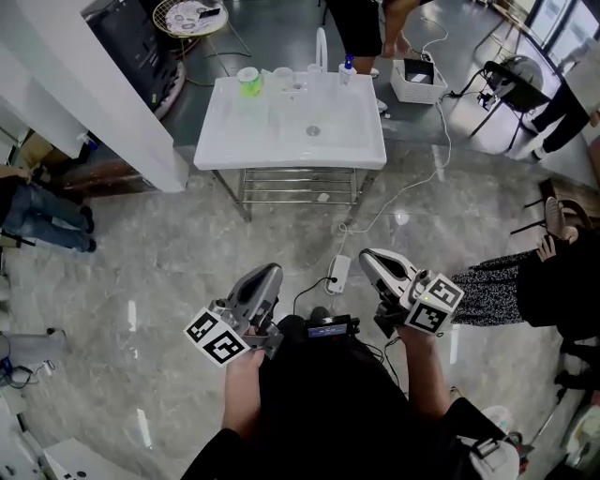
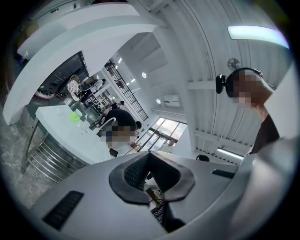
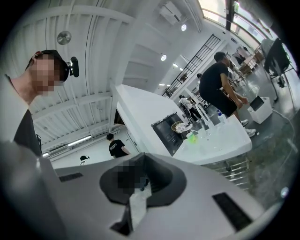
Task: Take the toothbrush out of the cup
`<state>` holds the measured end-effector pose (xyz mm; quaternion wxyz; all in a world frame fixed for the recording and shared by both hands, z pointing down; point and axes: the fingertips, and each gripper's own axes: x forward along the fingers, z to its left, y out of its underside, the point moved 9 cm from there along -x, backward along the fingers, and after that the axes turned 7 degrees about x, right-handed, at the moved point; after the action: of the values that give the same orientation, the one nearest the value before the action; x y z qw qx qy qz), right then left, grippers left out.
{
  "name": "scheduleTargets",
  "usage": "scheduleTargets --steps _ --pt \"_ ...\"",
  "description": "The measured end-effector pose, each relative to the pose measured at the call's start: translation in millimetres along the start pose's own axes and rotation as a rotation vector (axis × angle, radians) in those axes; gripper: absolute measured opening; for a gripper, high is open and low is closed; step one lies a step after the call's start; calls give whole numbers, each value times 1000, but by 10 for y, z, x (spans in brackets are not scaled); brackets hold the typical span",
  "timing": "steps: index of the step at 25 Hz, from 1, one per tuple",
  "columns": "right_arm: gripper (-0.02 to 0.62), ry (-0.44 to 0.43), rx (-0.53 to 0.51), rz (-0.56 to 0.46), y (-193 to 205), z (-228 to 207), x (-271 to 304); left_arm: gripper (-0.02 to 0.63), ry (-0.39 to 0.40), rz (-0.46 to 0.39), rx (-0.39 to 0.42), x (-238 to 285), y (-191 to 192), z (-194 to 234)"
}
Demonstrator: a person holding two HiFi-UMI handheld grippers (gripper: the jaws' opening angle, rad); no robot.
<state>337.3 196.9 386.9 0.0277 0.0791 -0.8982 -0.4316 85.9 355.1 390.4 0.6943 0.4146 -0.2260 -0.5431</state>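
Grippers both low in front of the operator's torso, well apart from the desk. Left gripper (image 1: 266, 274): jaws fully closed, nothing between them. Right gripper (image 1: 368, 255): same, jaws together, empty. Marker cubes (image 1: 217, 337) on each show b/w square patterns only. Black device (image 1: 328, 327) at chest between them, bluish screen, unreadable.

Floor (image 1: 141, 262): grey, glossy, marble-look. White power strip (image 1: 337, 274) just ahead, white cable (image 1: 412, 183) running on past the desk's right side.

Further out: white basin-top desk (image 1: 361, 141) on chrome frame w/ slatted rack (image 1: 298, 185) under. Along its back edge, L to R: green cup (image 1: 248, 82), clear cups (image 1: 283, 79), faucet (image 1: 322, 47), blue-capped bottle (image 1: 348, 67). Toothbrush too small to make out at this range; can't tell if it's in the green cup.

Beyond desk: round wire side table (image 1: 190, 17) at back left, white box (image 1: 418, 81) on floor at back right, person in black (image 1: 361, 23) standing behind. White slanted wall (image 1: 84, 84) at left. In right gripper view, print on back of a bystander's black shirt (image 3: 115, 146) is too small to read. Room: white ribbed ceiling, strip lights, big windows.
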Motion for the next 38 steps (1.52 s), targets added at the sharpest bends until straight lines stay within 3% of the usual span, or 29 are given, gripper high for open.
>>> scheduleTargets --steps 7,15,18,24,30,34,38 --pt "6 -8 20 -7 -23 -78 156 8 -30 6 -1 82 -137 203" --pt "6 101 -1 -96 -288 -330 361 8 92 -12 -64 543 -313 766" --pt "6 139 -9 -103 -438 -474 730 8 128 -16 -74 718 -548 1124" --pt "6 120 -12 -28 -580 -617 2080 8 94 -51 -82 632 -1221 2131" --pt "6 147 -6 -20 -675 -631 3096 8 104 -30 -106 525 -1752 2952" --pt "6 178 -19 -23 -694 -560 3500 8 127 -6 -103 552 -2026 3417" --pt "6 221 -24 -35 -663 -566 3550 8 145 -11 -102 621 -2131 3645"
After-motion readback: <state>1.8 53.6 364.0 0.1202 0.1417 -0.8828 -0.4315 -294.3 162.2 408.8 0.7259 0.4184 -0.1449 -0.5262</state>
